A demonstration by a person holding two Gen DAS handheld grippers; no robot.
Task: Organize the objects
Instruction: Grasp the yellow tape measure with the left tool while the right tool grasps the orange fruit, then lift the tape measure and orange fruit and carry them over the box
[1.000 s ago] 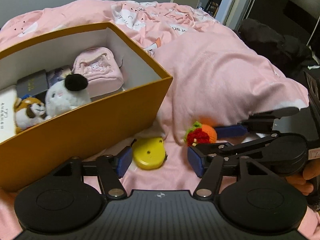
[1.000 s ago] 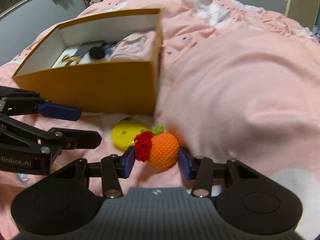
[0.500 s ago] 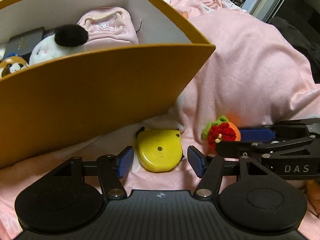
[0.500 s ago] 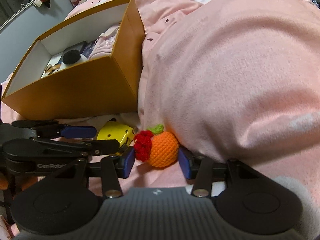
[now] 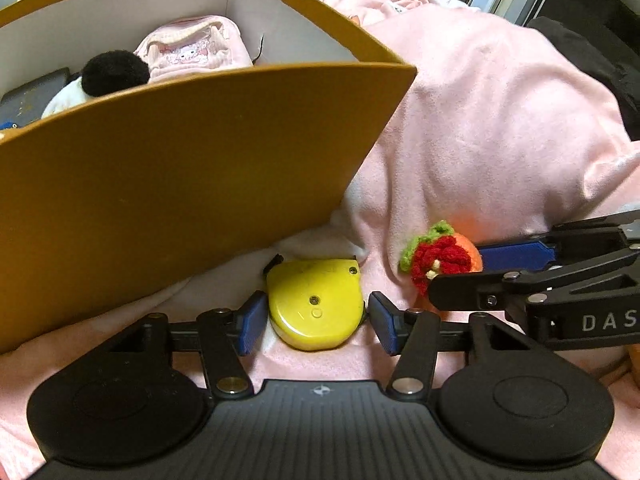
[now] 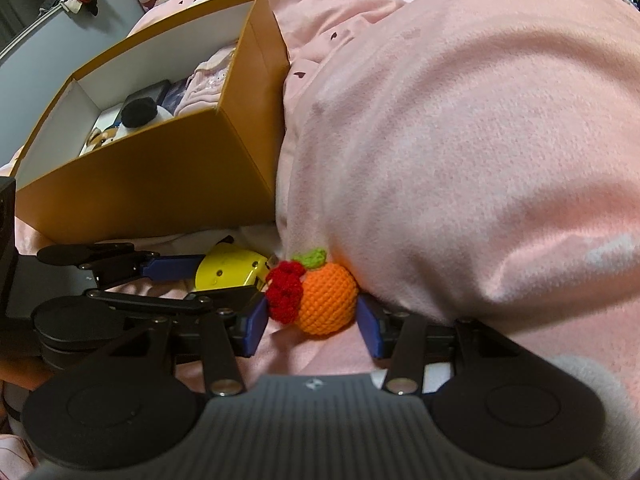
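Observation:
A yellow tape measure [image 5: 316, 304] lies on the pink bedding just in front of the box. My left gripper [image 5: 316, 322] straddles it and its jaws are closing. The blue pads [image 5: 252, 322] stand close to its sides, with a thin gap still showing on the right. Right of it a crochet orange with a red flower and green leaf [image 6: 324, 300] rests against the duvet mound. My right gripper [image 6: 312, 320] is shut on it, one pad on the flower side and one on the orange side.
An open orange-brown cardboard box [image 5: 200, 160] stands right behind the tape measure. It holds a pink pouch [image 5: 192, 48], a white plush with a black pompom [image 5: 114, 74] and other small items. A bulky pink duvet mound [image 5: 500, 120] rises at the right.
My left gripper has come down from above the box's near wall to the tape measure, and its jaws have narrowed around it. The right gripper has rolled and stays around the crochet orange.

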